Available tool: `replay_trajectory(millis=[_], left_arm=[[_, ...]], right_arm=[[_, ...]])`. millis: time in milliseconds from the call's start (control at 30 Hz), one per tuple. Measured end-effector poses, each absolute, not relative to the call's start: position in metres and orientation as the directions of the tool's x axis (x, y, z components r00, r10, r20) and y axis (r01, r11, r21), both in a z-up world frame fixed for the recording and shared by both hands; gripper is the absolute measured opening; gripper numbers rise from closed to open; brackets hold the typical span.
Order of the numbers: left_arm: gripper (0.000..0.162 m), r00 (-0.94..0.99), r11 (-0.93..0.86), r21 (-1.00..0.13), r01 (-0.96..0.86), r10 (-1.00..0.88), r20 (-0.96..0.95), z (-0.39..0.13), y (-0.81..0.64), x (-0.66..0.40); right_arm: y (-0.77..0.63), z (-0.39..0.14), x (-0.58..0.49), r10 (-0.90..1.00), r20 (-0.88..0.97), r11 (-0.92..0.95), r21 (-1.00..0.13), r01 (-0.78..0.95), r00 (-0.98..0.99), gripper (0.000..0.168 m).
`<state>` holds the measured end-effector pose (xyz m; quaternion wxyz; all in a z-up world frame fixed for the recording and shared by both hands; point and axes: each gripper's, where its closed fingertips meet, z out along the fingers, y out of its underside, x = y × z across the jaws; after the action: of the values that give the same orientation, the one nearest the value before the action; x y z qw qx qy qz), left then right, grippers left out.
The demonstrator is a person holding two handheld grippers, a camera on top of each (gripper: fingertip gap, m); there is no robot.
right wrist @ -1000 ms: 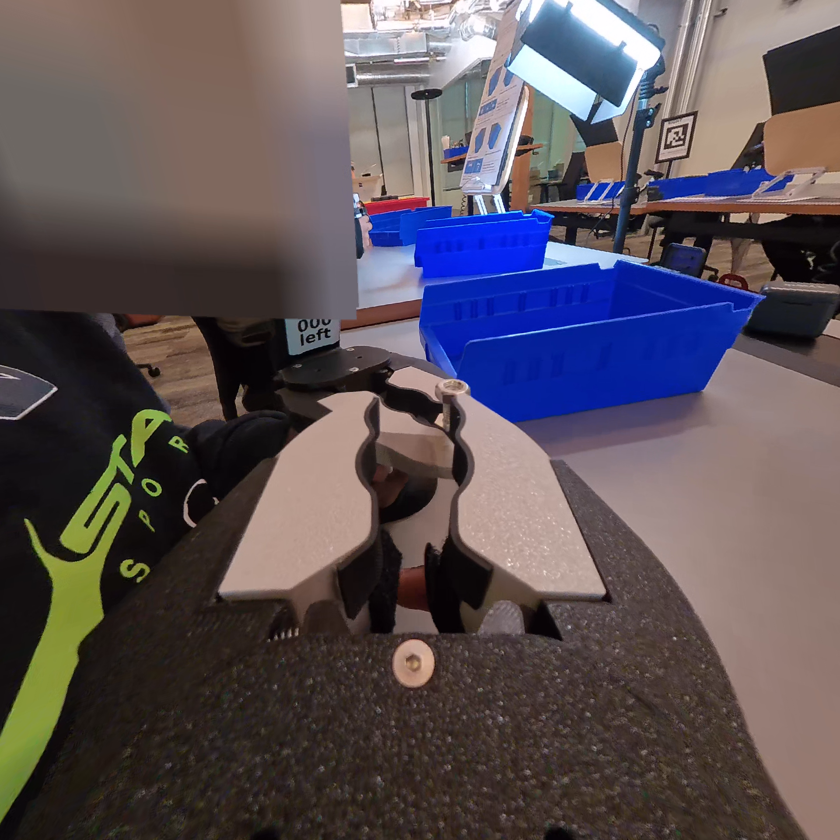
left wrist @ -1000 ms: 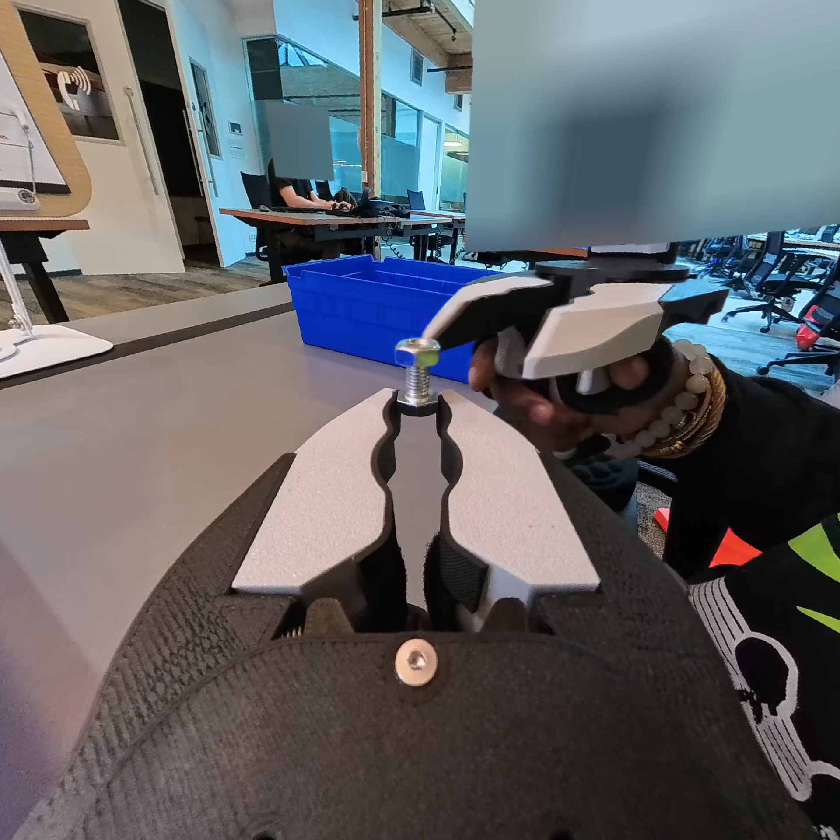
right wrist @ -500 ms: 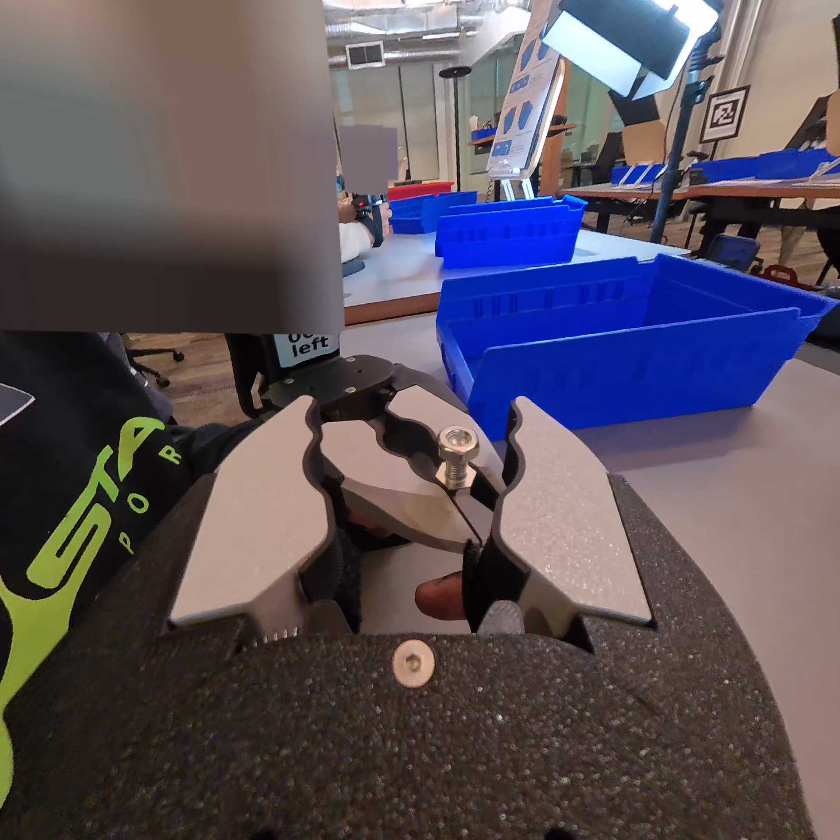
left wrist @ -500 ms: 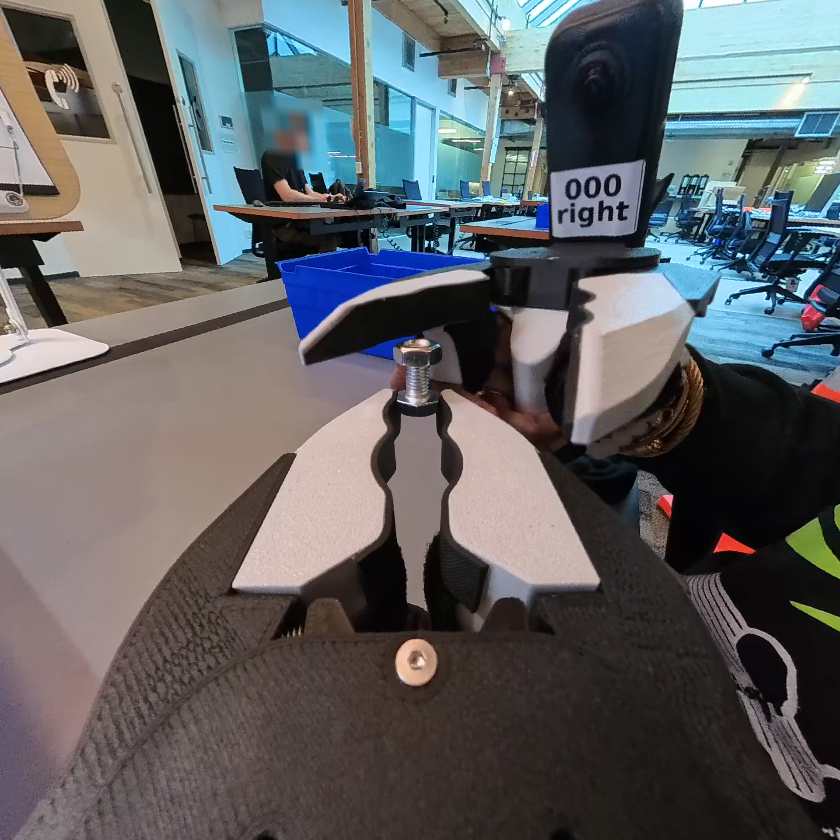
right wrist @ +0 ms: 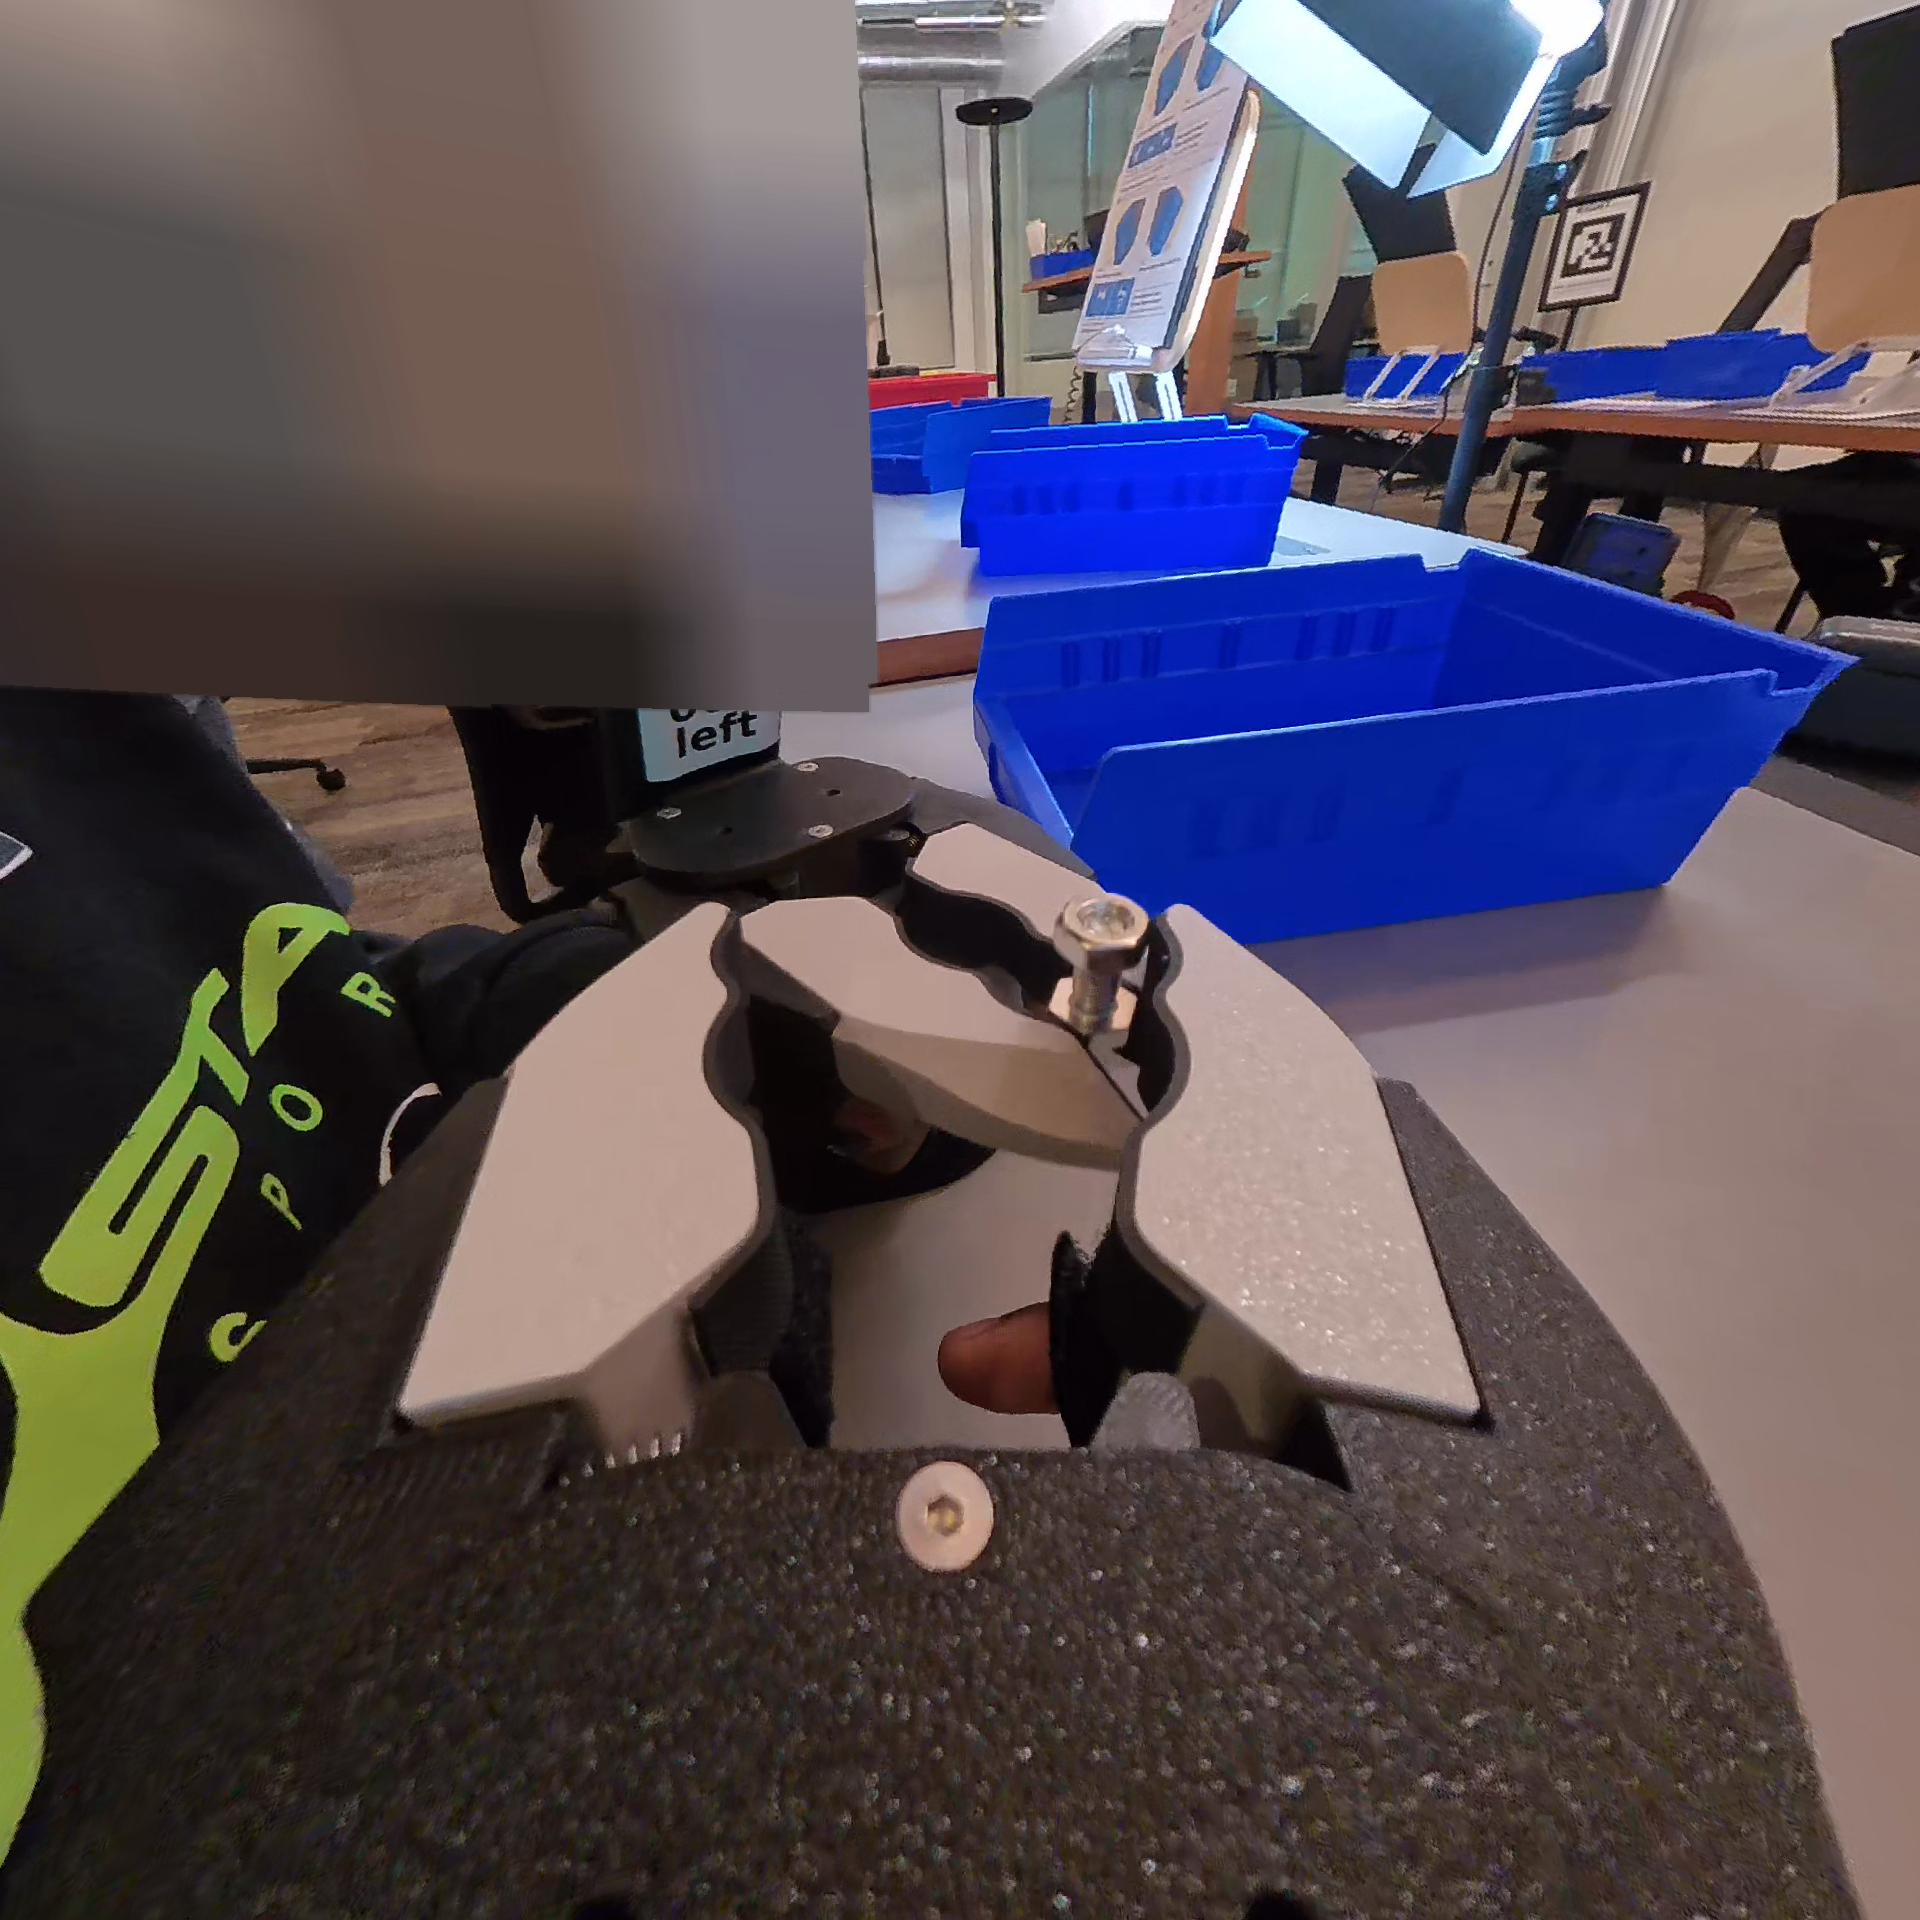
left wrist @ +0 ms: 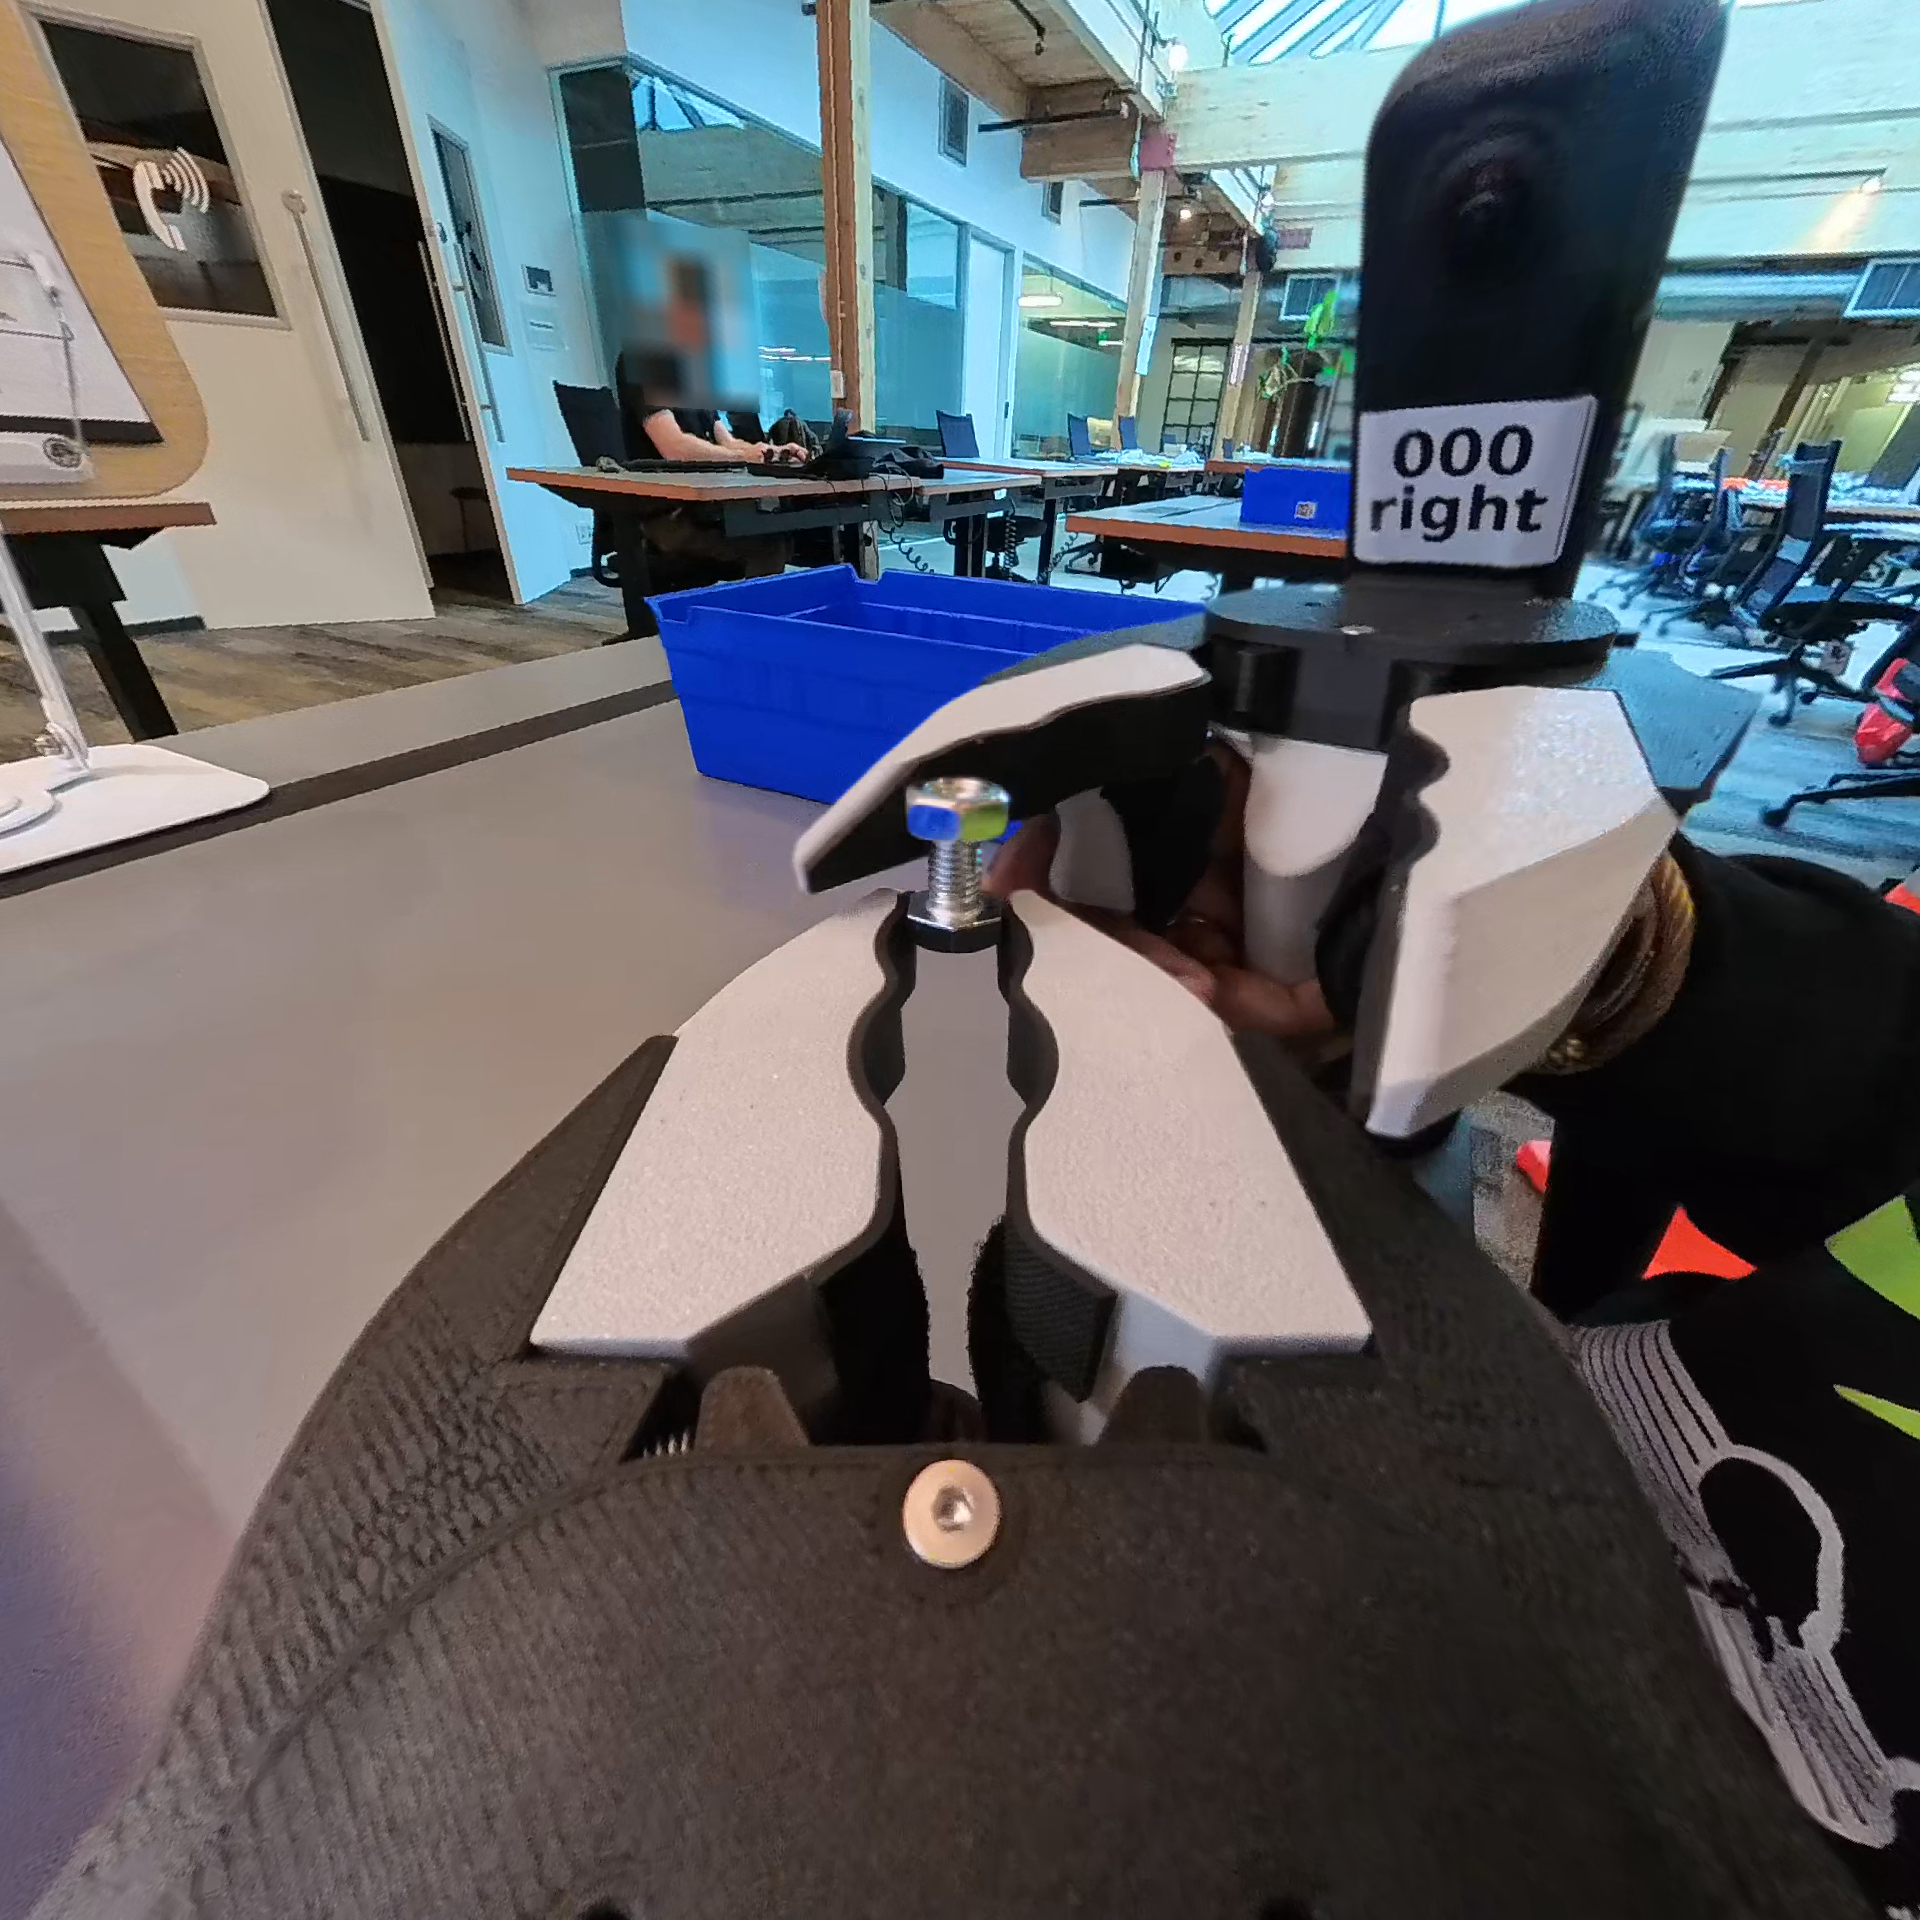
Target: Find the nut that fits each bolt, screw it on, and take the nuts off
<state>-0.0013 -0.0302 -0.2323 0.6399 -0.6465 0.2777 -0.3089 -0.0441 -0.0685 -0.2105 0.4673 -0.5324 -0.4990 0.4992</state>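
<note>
Left claw (left wrist: 948, 940): clenched at its tips on the nut (left wrist: 948, 928), seen near in the left wrist view; it holds the assembly above the worktop (left wrist: 364, 966).
Nut: dark hex, pinched between the two tips, sitting low on the thread with bare thread showing between it and the bolt head.
Bolt (left wrist: 956, 857): silver hex-head, upright, head uppermost, its shank running down through the nut; in the right wrist view the same bolt (right wrist: 1096, 961) stands at the tips of the left claw (right wrist: 1091, 1049).
Right claw (right wrist: 940, 1023): released, its fingers spread wide; one finger (right wrist: 1247, 1122) lies just beside the bolt, the other (right wrist: 613, 1132) stands well apart, so nothing is gripped. In the left wrist view, its near finger (left wrist: 1008, 758) hangs behind the bolt head.
Done so far: judging by the nut's seat on the thread, this bolt has found a fitting nut and the two are joined.
Step in hand: likely re-gripping the bolt head for another turn; whether that turn tightens or removes the nut cannot be told.
Left to do: the nut is not yet off; other bolts and nuts are not in view.
Blue bin (right wrist: 1455, 769): farther back on the worktop, open-topped; its contents cannot be seen.
Beyond: more blue bins (right wrist: 1122, 499) on another table.
</note>
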Motion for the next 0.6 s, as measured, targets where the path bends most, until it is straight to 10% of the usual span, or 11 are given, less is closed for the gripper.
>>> replay_trajectory(millis=[400,600], left_arm=[[0.015,0.656,-0.038,-0.998,0.058,-0.752,0.066,-0.231,-0.029,-0.004],[0.015,0.653,-0.035,-0.998,0.043,-0.756,0.054,-0.232,-0.030,-0.002]], right_arm=[[-0.078,-0.202,-0.019,0.998,-0.067,-0.067,-0.998,0.000,0.001,0.041],[-0.058,-0.198,-0.025,0.992,-0.110,-0.108,-0.993,-0.041,0.055,0.069]])
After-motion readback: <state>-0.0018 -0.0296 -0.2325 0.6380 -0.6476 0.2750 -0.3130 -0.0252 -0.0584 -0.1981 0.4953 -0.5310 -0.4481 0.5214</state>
